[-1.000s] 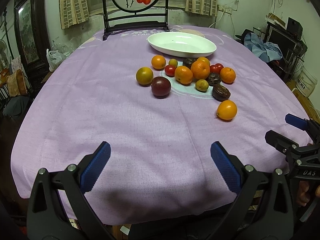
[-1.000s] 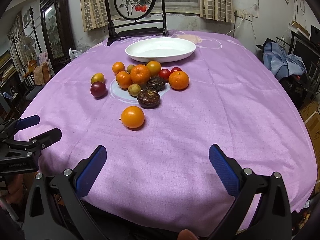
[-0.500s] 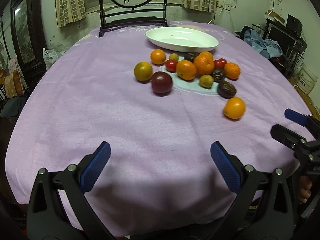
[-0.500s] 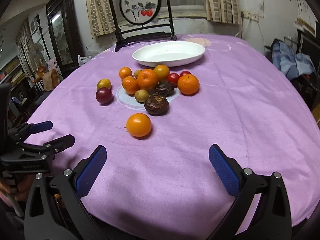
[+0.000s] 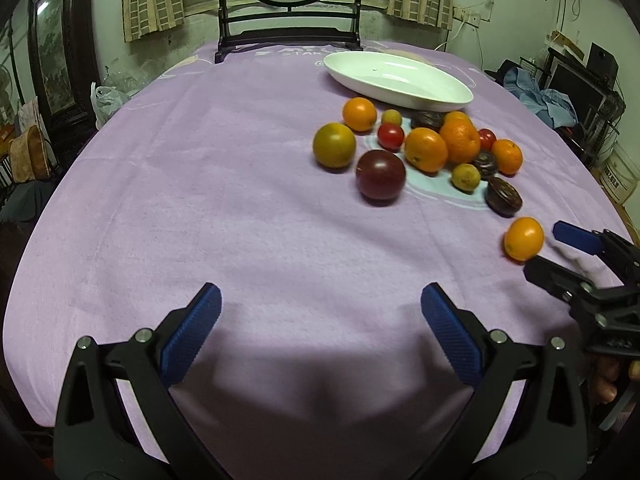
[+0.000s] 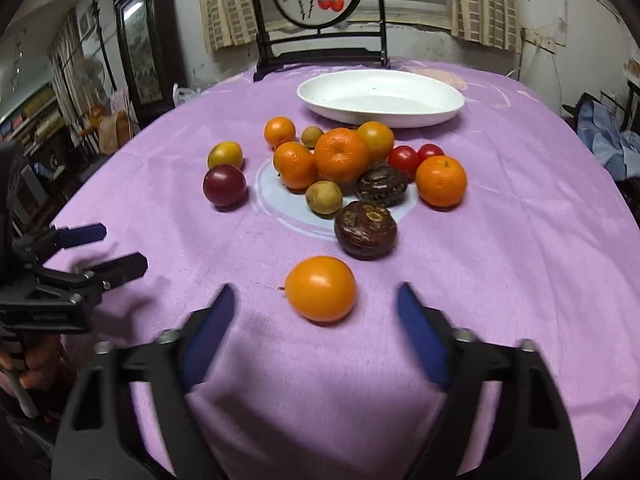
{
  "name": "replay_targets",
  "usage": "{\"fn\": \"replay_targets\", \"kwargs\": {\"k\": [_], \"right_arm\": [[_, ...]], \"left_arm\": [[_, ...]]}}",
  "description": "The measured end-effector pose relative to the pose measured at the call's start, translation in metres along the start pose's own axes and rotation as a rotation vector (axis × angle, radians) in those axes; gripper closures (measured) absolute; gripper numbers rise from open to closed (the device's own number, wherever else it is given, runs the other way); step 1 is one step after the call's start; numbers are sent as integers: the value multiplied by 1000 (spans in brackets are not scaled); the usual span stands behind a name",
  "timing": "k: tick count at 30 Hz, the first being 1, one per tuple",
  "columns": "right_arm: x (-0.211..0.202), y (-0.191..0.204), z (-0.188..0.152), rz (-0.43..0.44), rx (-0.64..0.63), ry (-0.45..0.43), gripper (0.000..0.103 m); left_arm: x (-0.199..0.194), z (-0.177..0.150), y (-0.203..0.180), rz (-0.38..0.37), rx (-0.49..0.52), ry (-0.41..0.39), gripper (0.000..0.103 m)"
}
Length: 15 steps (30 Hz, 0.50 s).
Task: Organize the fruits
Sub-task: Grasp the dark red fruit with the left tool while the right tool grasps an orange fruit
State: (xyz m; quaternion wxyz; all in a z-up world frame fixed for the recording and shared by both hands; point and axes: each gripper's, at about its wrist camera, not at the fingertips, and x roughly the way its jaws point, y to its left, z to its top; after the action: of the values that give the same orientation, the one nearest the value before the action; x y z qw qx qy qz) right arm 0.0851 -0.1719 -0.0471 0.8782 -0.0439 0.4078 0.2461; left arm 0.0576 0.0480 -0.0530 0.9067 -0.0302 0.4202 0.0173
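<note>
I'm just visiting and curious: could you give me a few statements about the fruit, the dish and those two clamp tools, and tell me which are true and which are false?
1. The white dish holds no fruit. True.
2. The right gripper is shut on an orange. False: it is open, and the lone orange fruit lies on the cloth just ahead of its fingers.
3. The left gripper is open and holds nothing. True.
4. The dark red plum lies in the dish. False: it lies on the purple tablecloth, beside the yellow-green fruit.
</note>
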Motion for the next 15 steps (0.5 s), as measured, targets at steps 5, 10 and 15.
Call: {"fn": "replay_targets", "kwargs": {"k": [5,10,15], "right_arm": [[15,-3,3,8,5,59,44],[16,-4,2,2,3,61,59],[13,-16,1,81,61,46,60]], "left_arm": [[8,11,9,-17,-20,11,2],[19,29,6,-73,-31,20,2],[30,53,-15,-132,33,-4,7]]}}
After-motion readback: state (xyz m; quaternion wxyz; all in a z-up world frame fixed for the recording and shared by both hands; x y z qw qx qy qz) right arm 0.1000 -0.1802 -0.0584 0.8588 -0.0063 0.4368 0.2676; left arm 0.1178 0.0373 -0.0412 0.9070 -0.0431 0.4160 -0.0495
